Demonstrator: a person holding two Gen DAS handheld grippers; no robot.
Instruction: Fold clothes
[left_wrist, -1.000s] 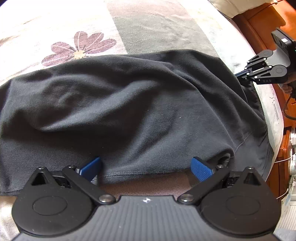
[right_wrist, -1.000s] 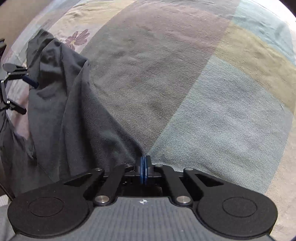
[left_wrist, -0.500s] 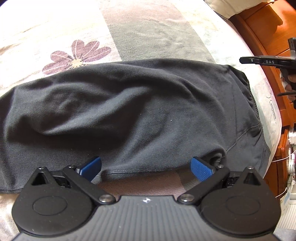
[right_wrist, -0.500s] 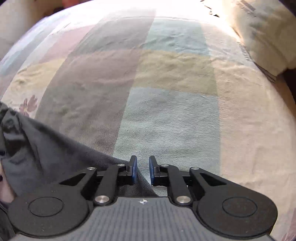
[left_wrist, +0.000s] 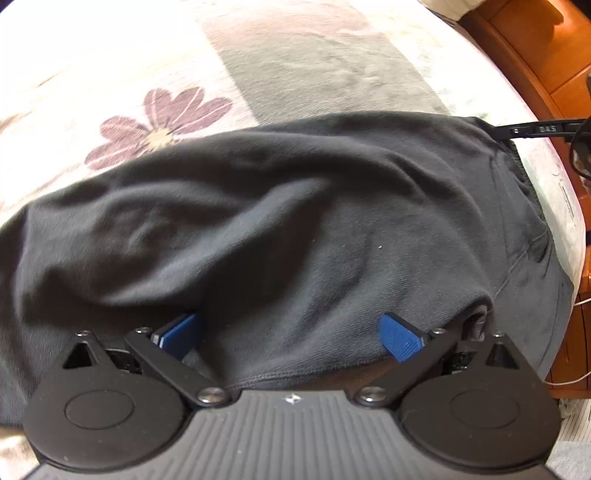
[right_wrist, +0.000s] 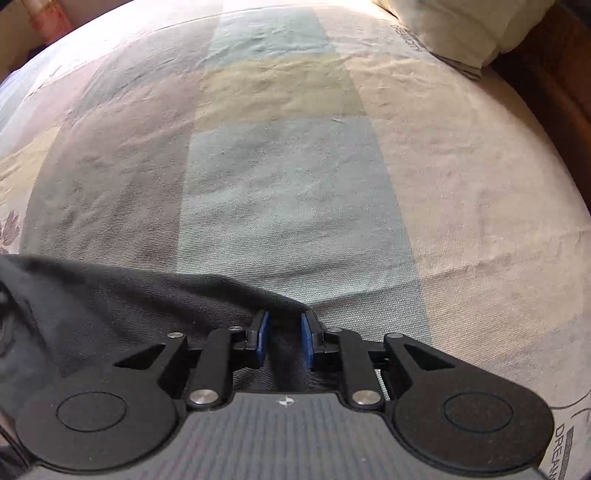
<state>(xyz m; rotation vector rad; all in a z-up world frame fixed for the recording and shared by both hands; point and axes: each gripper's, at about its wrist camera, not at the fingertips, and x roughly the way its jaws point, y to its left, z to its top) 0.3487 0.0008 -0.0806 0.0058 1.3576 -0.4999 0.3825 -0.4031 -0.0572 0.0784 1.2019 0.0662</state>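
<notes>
The garment (left_wrist: 280, 236) is lying in a rumpled, doubled heap on the bed (right_wrist: 295, 155), near its edge. The right gripper (right_wrist: 284, 341), which was pinching a corner a second ago, is now standing with jaws a little apart over that corner, so the cloth is resting free. The left gripper (left_wrist: 288, 334) is staying wide open at the near hem. Judging from this, one fold is just being released.
</notes>
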